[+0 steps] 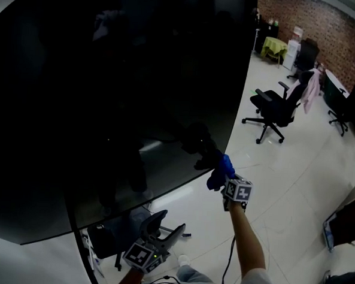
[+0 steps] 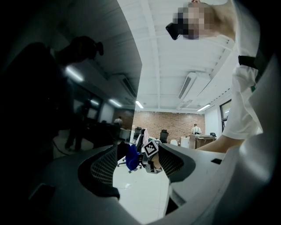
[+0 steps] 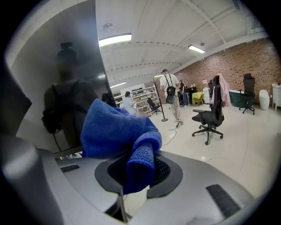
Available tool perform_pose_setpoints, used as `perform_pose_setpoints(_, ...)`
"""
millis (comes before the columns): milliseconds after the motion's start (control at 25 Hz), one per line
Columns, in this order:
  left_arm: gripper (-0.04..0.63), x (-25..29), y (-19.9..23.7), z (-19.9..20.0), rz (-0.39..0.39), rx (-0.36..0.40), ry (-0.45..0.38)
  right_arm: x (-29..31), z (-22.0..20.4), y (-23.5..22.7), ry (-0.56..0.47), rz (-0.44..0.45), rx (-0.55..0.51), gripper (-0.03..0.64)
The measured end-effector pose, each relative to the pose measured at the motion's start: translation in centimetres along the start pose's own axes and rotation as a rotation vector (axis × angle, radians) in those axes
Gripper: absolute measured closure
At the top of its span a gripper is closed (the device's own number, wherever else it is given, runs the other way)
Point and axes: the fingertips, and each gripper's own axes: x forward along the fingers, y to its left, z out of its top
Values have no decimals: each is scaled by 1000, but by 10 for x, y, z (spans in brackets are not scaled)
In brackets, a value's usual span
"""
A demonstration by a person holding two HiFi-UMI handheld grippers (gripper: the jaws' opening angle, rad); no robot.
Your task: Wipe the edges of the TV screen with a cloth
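TV screen (image 1: 108, 104): large, dark and glossy, fills the upper left of the head view, its lower edge running diagonally. Cloth (image 1: 221, 170): blue, bunched, at the screen's lower right edge and seemingly in contact with it; in the right gripper view the bunch sits just beside the reflective screen surface. Right gripper (image 3: 138, 169): at that same lower right edge of the screen, jaws closed narrowly on a fold of the cloth, the rest of the cloth heaped above the fingertips. Left gripper (image 1: 165, 226): below the screen's lower edge, apart from it, jaws spread wide with nothing between them; its view looks across toward the cloth. White floor (image 1: 282, 193): beyond the screen's right side. Black office chair (image 1: 275, 111): on the floor, well to the right of the screen. Brick wall (image 1: 328, 27): far beyond the screen's right edge.
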Motion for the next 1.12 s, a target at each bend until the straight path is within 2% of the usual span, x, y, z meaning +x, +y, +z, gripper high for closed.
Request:
perform_pose_setpoints(120, 325, -16, 11, -6, 20, 14, -4, -7, -6, 14, -7, 4, 15, 532)
perform_pose_setpoints(280, 325, -39, 16, 9, 27, -22, -4, -16, -18, 36, 4, -6, 21, 532)
perform_pose_setpoints(520, 325, -64, 25, 1, 59, 26, -16, -25, -35, 67, 27, 44, -3, 537)
perform_pose_setpoints(640, 325, -81, 24, 15, 67, -3, -18, -24, -59, 104, 65, 96, -15, 538)
perform_pose_setpoints(800, 325, -112, 39, 16, 107, 1, -33, -19, -85, 160, 99, 170, -45, 540)
perform_pose_setpoints(1120, 325, -176, 72, 29, 240, -32, -65, -12, -126, 269, 168, 298, -116, 540)
